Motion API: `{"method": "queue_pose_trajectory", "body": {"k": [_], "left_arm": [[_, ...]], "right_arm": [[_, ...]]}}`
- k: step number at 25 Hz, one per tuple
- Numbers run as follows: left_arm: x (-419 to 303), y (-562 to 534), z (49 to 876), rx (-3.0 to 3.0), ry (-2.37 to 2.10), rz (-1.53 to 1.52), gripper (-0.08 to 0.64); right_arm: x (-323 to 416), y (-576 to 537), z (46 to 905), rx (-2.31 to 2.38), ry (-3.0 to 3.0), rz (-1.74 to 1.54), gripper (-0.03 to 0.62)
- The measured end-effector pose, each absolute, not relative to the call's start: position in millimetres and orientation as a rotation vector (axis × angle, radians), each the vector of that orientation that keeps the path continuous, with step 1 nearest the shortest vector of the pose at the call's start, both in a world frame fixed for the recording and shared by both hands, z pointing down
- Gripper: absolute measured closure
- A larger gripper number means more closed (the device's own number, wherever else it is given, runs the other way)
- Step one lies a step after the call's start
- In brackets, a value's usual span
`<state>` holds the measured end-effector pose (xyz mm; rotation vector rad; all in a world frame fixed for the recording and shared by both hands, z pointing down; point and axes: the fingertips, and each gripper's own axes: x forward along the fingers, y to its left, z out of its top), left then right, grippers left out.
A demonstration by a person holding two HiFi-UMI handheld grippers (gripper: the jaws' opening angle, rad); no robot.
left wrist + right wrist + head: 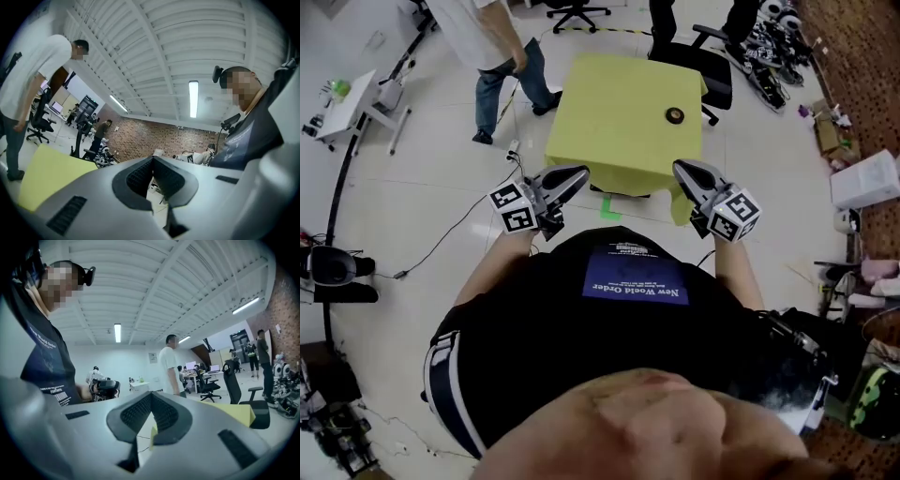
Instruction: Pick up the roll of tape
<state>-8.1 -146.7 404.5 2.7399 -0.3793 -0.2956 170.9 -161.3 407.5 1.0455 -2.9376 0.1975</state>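
Observation:
The roll of tape (675, 115), a small dark ring, lies on the yellow-covered table (609, 122) toward its right side. Both grippers hover in front of the table's near edge, well short of the tape. My left gripper (580, 173) points at the table's near left corner, its jaws shut and empty. My right gripper (680, 168) points at the near right corner, also shut with nothing in it. In the left gripper view the closed tips (152, 159) show, with the table (47, 178) at lower left. The right gripper view shows closed tips (151, 394) and the table (236, 411); the tape is hidden there.
A person in a white shirt (492, 37) stands at the table's far left. A black office chair (712, 70) sits behind the table's far right corner. Cables (455, 230) trail over the floor on the left, and boxes and clutter (862, 178) line the right side.

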Motion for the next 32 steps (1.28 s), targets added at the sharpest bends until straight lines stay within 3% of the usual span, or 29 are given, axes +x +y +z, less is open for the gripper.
{"method": "queue_pose_trajectory", "body": {"k": [11, 32], "left_arm": [[16, -222, 411, 2.719, -0.353, -0.250, 0.554], [-48, -475, 426, 2.702, -0.019, -0.290, 0.554]], "right_arm": [[195, -237, 424, 1.061, -2.925, 0.272, 0.606], [96, -454, 409, 1.258, -2.818, 0.289, 0.606]]}}
